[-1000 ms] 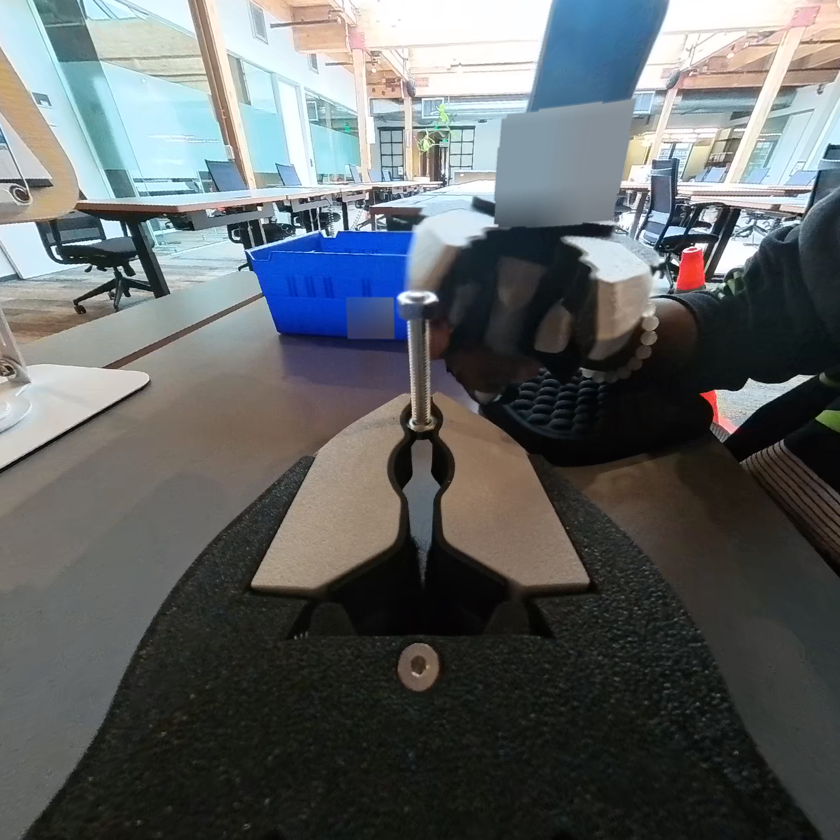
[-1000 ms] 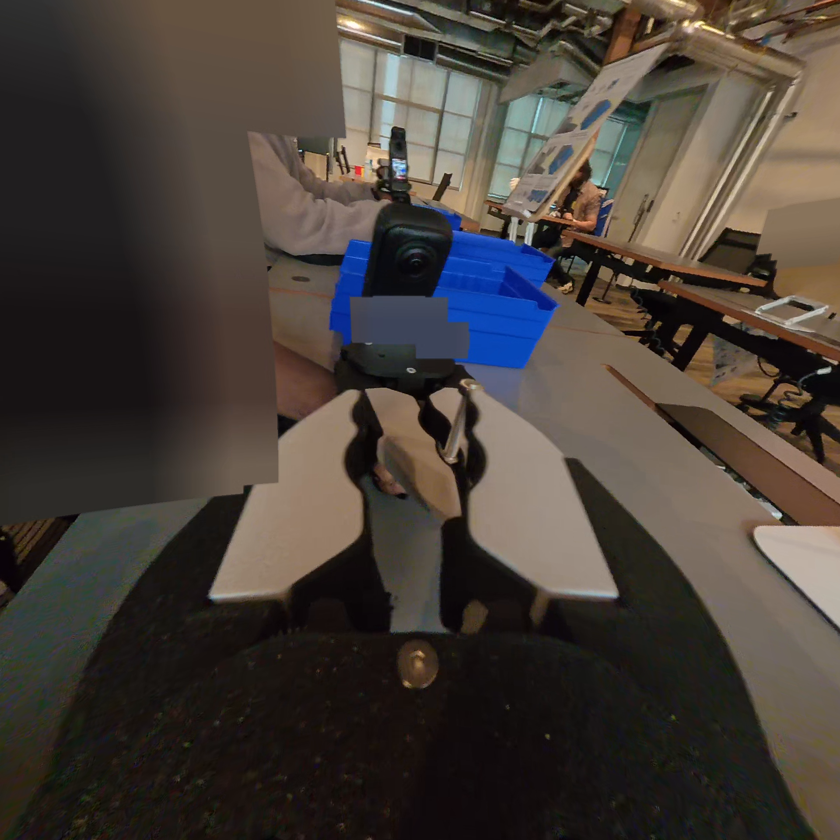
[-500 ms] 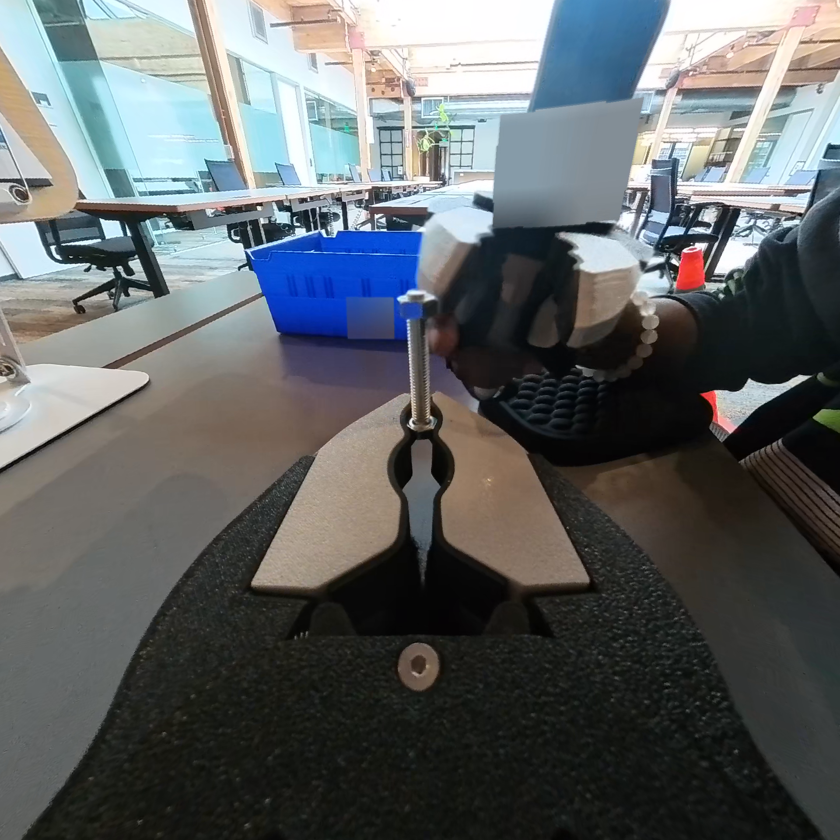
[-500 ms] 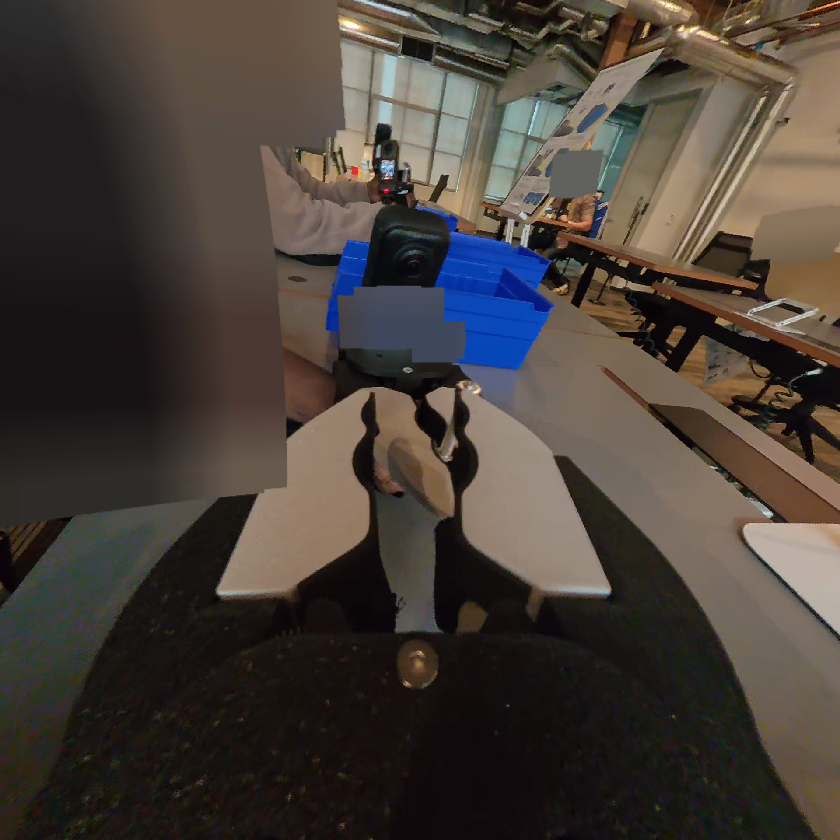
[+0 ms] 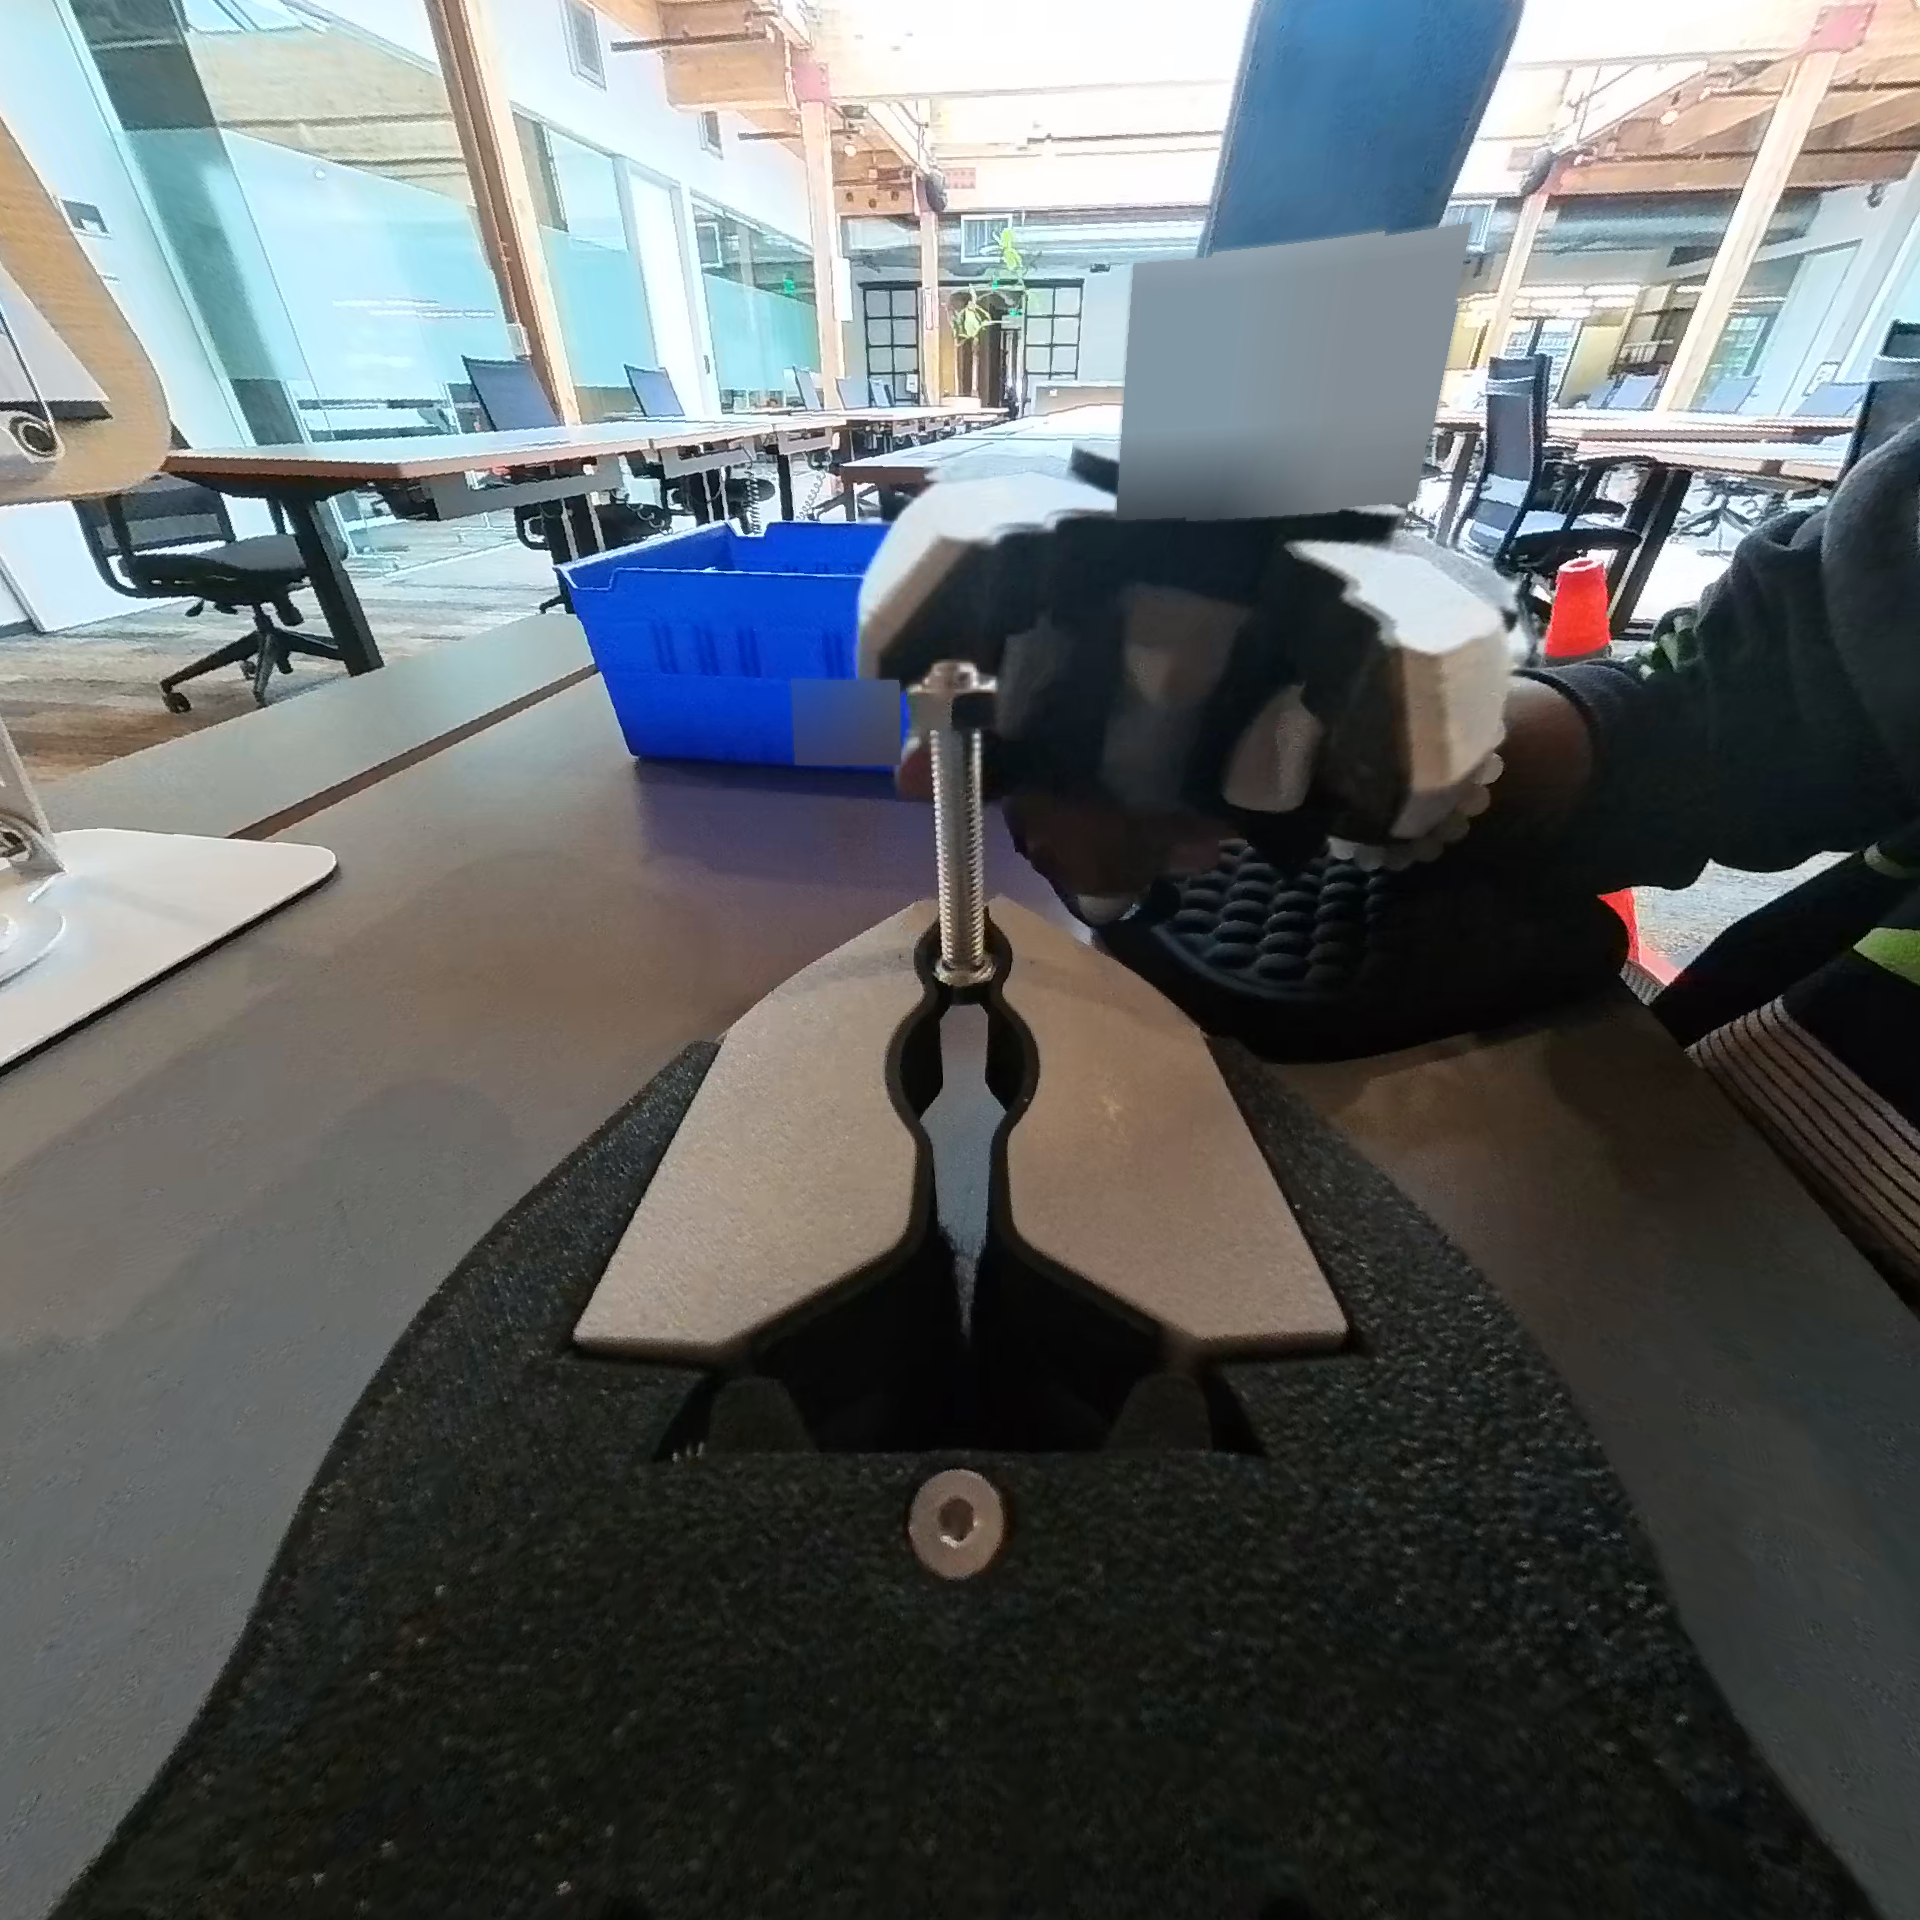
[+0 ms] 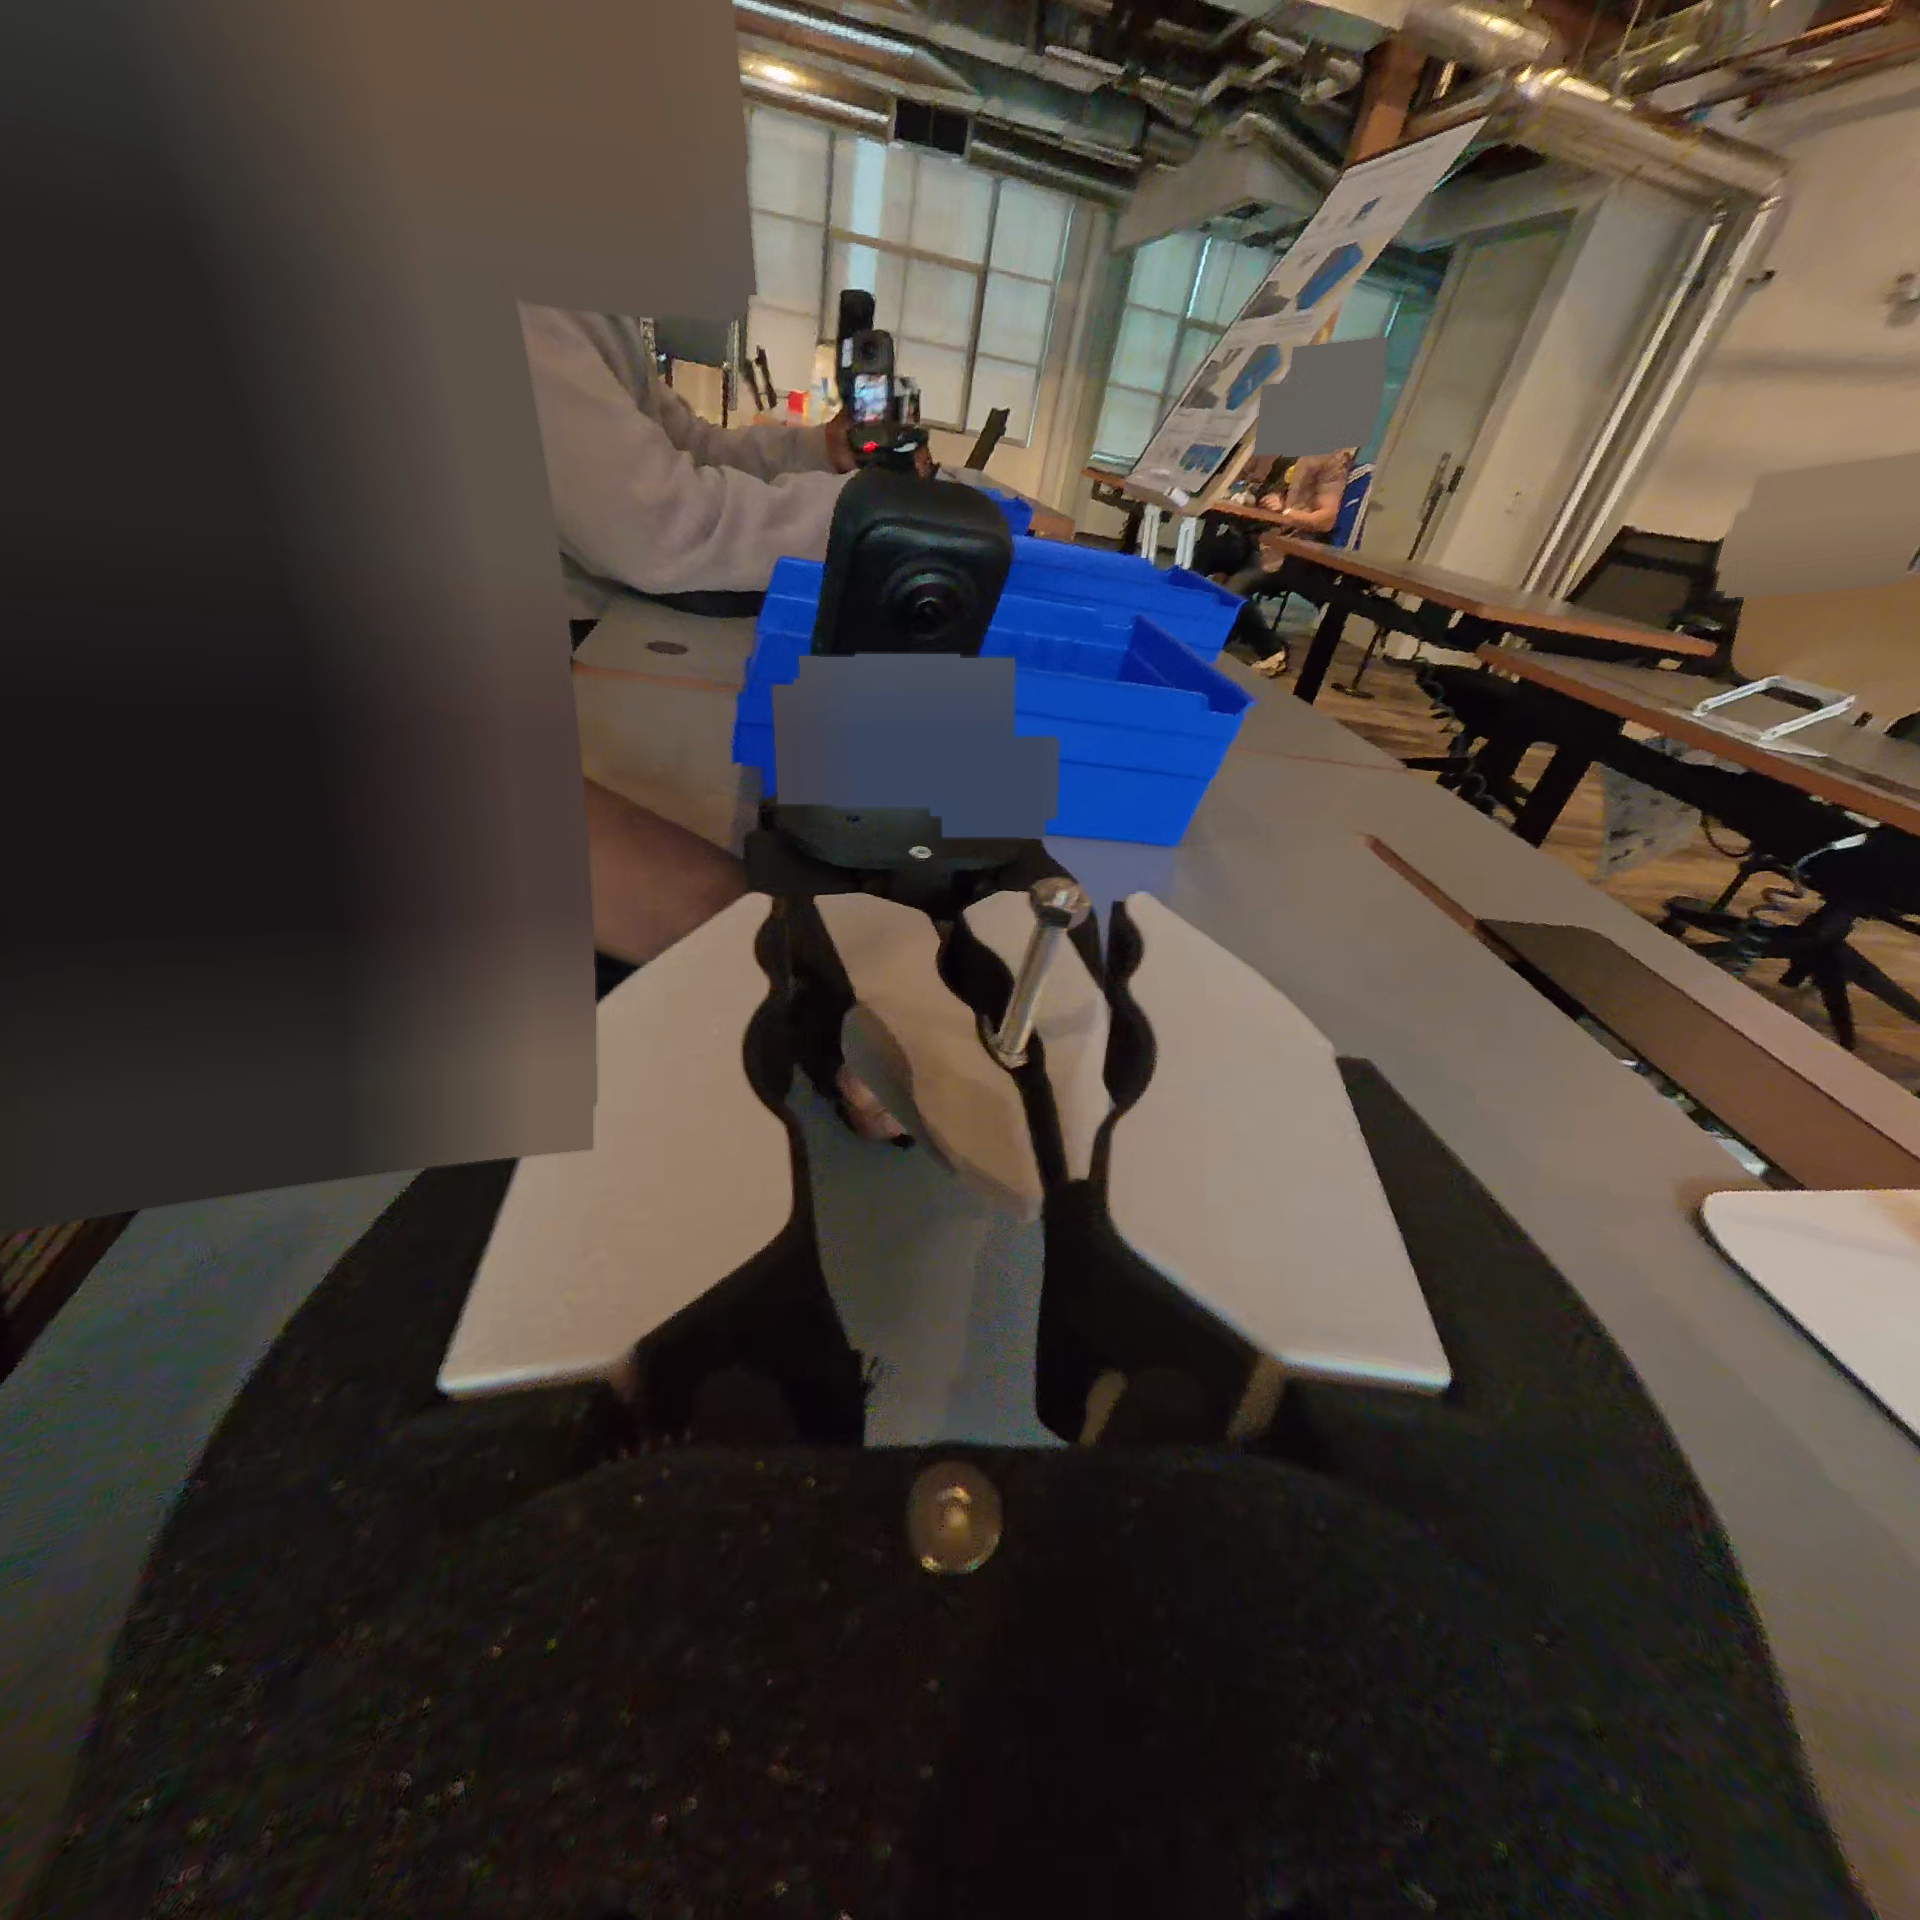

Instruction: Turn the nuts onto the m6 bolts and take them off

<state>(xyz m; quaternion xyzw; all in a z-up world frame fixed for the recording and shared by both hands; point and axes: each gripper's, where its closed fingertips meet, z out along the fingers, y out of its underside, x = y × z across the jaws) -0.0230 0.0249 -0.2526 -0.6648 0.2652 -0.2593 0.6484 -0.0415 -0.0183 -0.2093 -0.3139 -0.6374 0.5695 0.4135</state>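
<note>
Left wrist view shows a dark desk (image 5: 364, 1039) stretching away, with a blue bin (image 5: 727, 665) standing toward its far edge and a white stand base (image 5: 156, 894) near its left edge. Nearer you, the left tongs (image 5: 961, 961) are shut tight on the lower end of a silver bolt (image 5: 958, 821), which stands upright with its head at the top. A small nut (image 5: 964, 971) sits low on the thread, right at the fingertips. The pads press on both sides there.

Your right tongs (image 5: 1143, 675) hang just behind the bolt head. Half a second ago their fingers were closer together around the upper bolt; now they have spread wide. In the right wrist view the right tongs (image 6: 945, 914) hold nothing: the bolt (image 6: 1034, 977) leans in the open space between the two pale fingers (image 6: 1226, 1122), nearer the right one, with a clear gap on each side.

That release suggests you have finished one twist and are letting go to reset your wrist. The bolt itself has stayed put in the left grip. Since the nut sits far down the thread, this reads as mid-cycle, with more turning ahead before it comes off.
</note>
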